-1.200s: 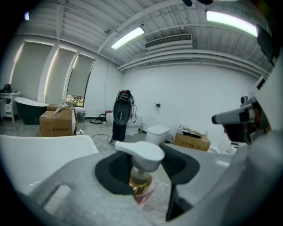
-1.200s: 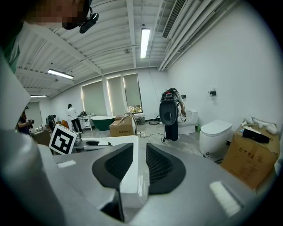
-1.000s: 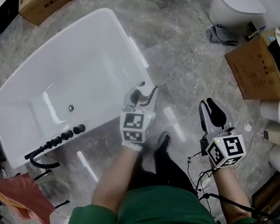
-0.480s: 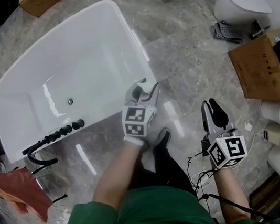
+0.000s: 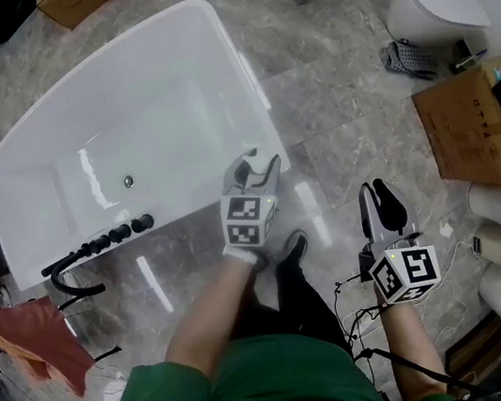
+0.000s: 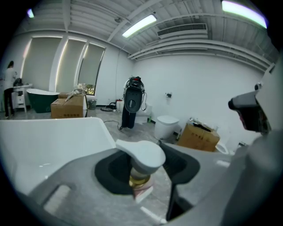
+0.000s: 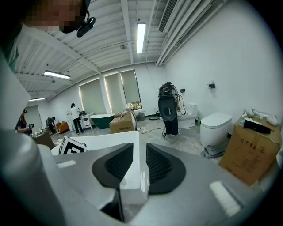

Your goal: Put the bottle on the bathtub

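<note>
– Holding the bottle (image 6: 141,160) in my left gripper (image 5: 251,170): its fingers are clamped on the body under the white cap. It hangs over the near right corner of the bathtub (image 5: 132,91). Whether the base touches the rim I cannot tell.

– What is around that corner?

– On the tub's near rim, well to the left, stands a black faucet (image 5: 97,250) with a row of knobs. The drain (image 5: 128,181) sits on the tub floor, far from the bottle. Nothing lies on the rim between the faucet and my gripper. My own shoe (image 5: 292,251) is on the marble floor (image 5: 328,96) just near of the corner.

– And your other hand?

– My right gripper (image 5: 380,204) hangs over the floor to the right, well apart from the tub. Its fingers are together with only a slit left, and nothing is in it.

– Anything further out?

– A toilet (image 5: 436,11) at far right, a grey mat (image 5: 408,59) beside it, an open cardboard box (image 5: 470,120) nearer, and an orange cloth (image 5: 31,341) at the left edge.

– What can't you read?

– From the head view the fingers cover nearly all of the bottle. From the left gripper view its lower part is blurred; I make out only a gold neck and a pinkish label.
</note>
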